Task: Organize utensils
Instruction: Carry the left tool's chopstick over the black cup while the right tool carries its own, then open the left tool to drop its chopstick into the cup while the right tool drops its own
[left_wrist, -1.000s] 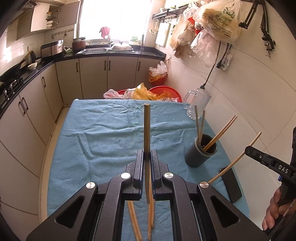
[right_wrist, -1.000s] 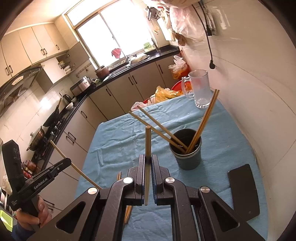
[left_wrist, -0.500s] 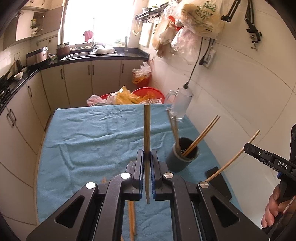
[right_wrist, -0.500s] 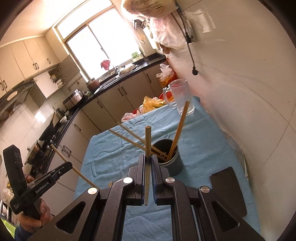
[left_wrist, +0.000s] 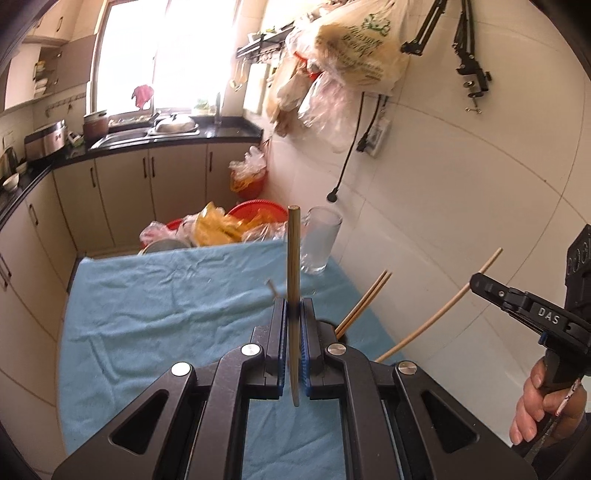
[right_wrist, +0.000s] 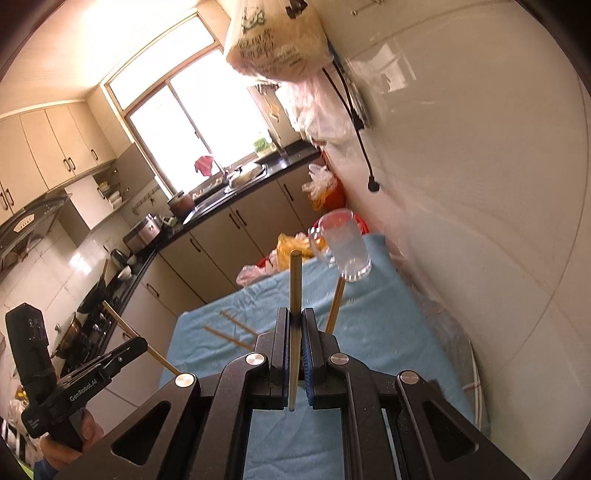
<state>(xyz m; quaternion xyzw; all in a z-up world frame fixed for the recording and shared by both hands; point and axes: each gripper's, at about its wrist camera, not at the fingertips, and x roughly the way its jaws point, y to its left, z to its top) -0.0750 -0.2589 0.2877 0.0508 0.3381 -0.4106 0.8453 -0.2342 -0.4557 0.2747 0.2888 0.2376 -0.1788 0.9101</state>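
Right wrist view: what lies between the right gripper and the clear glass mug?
In the right wrist view, leaning wooden chopsticks rise there, their lower ends hidden behind the right gripper; otherwise blue cloth up to the clear glass mug.

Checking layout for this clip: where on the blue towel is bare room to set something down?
Bare: the blue towel's left and middle stretch, up to its far edge. Crowded: the wall side, with glass mug and chopsticks sticking up beside the left gripper.

Glass mug on table's far corner
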